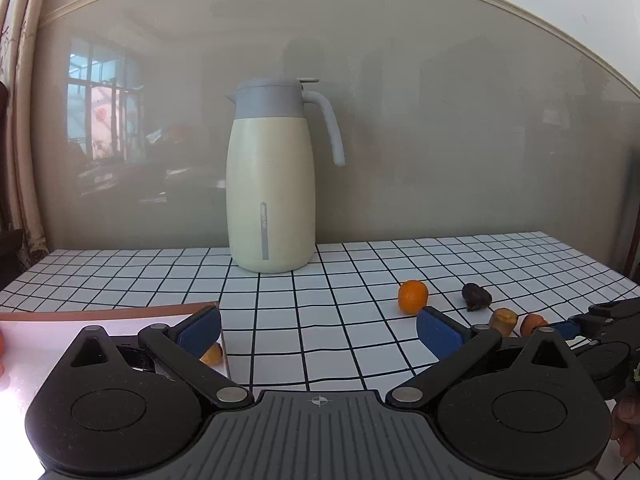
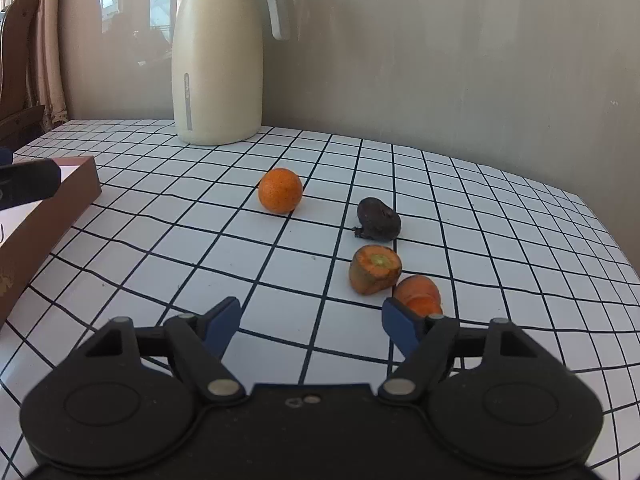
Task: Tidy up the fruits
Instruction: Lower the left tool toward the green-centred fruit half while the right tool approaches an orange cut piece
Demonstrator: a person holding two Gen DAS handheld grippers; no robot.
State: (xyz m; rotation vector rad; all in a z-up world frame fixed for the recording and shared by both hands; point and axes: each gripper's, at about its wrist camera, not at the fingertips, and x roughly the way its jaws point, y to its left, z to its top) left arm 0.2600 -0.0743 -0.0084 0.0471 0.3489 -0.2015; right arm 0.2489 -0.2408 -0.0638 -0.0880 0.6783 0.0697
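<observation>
A small orange [image 2: 280,191] lies on the checked tablecloth, with a dark wrinkled fruit [image 2: 378,219] to its right. Nearer are two cut carrot pieces: one stands cut face up [image 2: 375,269], and the other [image 2: 419,294] lies just beyond my right gripper's right finger. My right gripper [image 2: 312,312] is open over bare cloth with nothing between its fingers. My left gripper [image 1: 316,320] is also open and holds nothing. Its left finger is over the corner of a brown box [image 1: 120,314], where a small orange piece [image 1: 212,354] shows behind it. The orange [image 1: 413,297] sits just beyond its right finger.
A tall cream jug [image 1: 272,184] with a grey lid and handle stands at the back against the wall. The brown box [image 2: 60,208] takes up the table's left side. A curtain and a wooden chair are at the far left.
</observation>
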